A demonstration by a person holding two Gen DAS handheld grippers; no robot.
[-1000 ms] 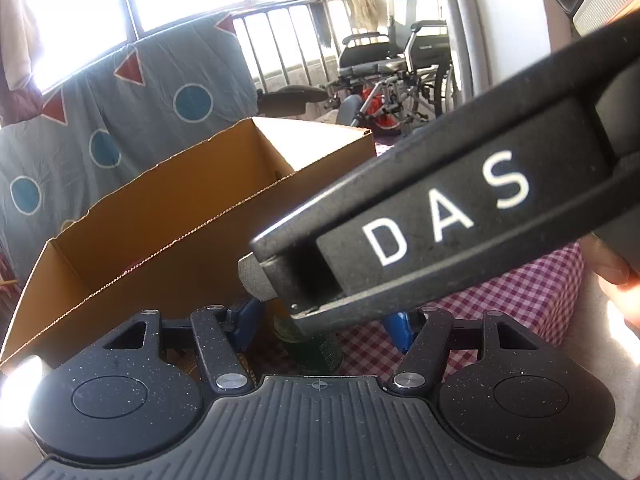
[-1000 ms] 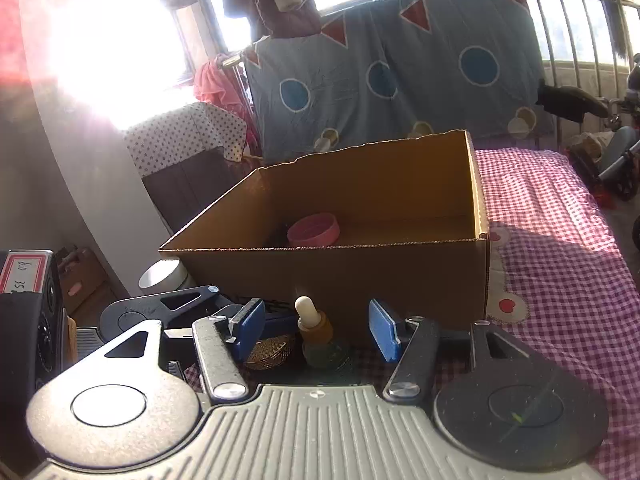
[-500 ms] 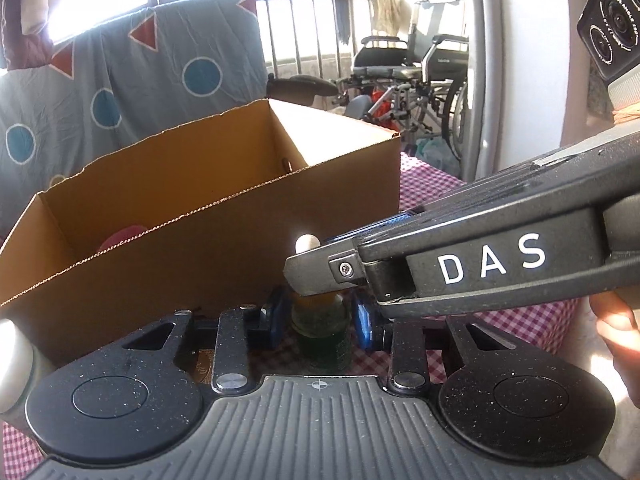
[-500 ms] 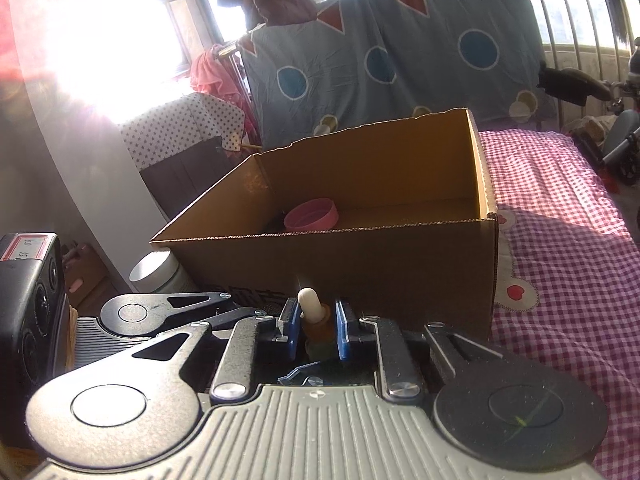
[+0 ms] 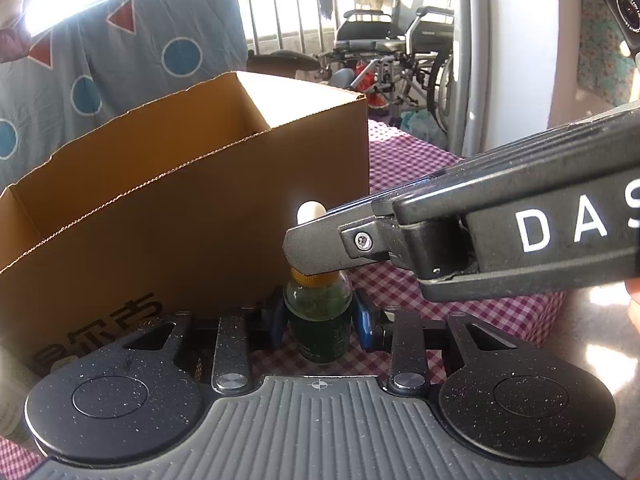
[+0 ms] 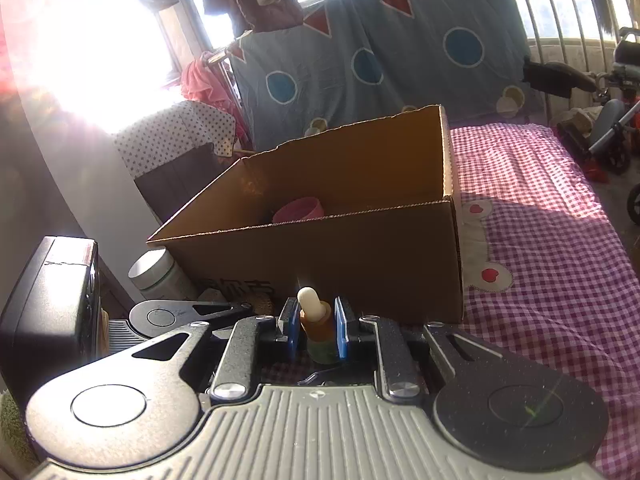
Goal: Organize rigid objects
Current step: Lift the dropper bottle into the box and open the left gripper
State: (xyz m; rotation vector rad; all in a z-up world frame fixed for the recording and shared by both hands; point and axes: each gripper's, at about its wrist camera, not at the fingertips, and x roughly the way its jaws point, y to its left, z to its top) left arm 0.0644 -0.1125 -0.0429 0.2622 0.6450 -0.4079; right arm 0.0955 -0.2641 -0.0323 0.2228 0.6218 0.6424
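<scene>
Presently, in the left wrist view, a small dropper bottle (image 5: 319, 312) of green liquid is seen standing upright on the checked cloth (image 5: 404, 160), just in front of the cardboard box (image 5: 208, 216). The left gripper (image 5: 320, 318) is closed on the bottle's body, its blue fingers (image 5: 362, 320) drawn narrow against both sides, having just been closing. The right gripper (image 5: 308, 256) is observed reaching in from the right, its tip at the bottle's orange collar, below the white bulb. A wheelchair (image 5: 396, 44) is noted behind. In the right wrist view, the same bottle (image 6: 316, 328) is gripped at its collar by the right gripper (image 6: 317, 330), whose blue fingers (image 6: 341, 330) are pressed narrow onto it. A pink bowl (image 6: 298, 210) is seen inside the box (image 6: 360, 256). A white-lidded jar (image 6: 154, 270) stands beside the box's left corner. Part of the left gripper (image 6: 180, 314) is visible beneath.
</scene>
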